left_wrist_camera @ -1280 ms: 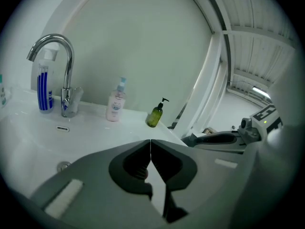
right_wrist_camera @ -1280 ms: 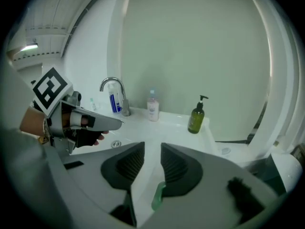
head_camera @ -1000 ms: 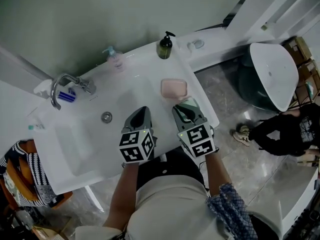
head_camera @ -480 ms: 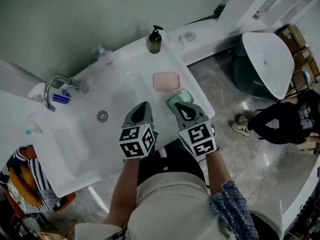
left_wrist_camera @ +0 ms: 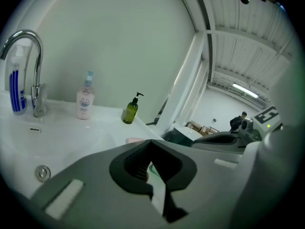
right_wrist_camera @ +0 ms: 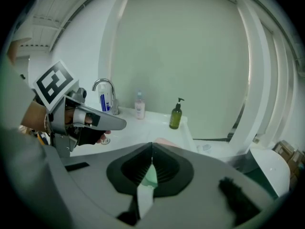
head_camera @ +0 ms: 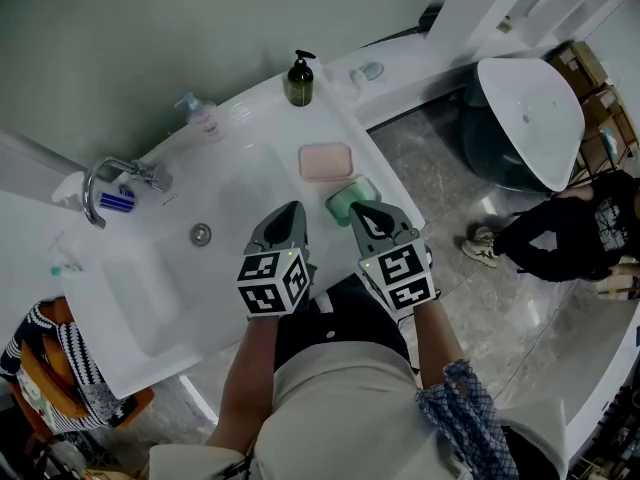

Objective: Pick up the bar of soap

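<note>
right gripper [head_camera: 372, 213] has backed off, uncovering the green bar of soap [head_camera: 347, 199], now just past its tips; jaws pressed together, empty. left gripper [head_camera: 290, 213] closed too, open basin [head_camera: 230, 208] ahead of it. pink soap [head_camera: 326, 161] lies beyond the green bar, counter [head_camera: 385, 180] edge close to the right; the green bar's near end is hidden

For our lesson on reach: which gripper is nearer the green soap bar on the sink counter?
Right. The right gripper is at the near edge of the green soap bar; the left gripper is off to its left, over the sink.
</note>
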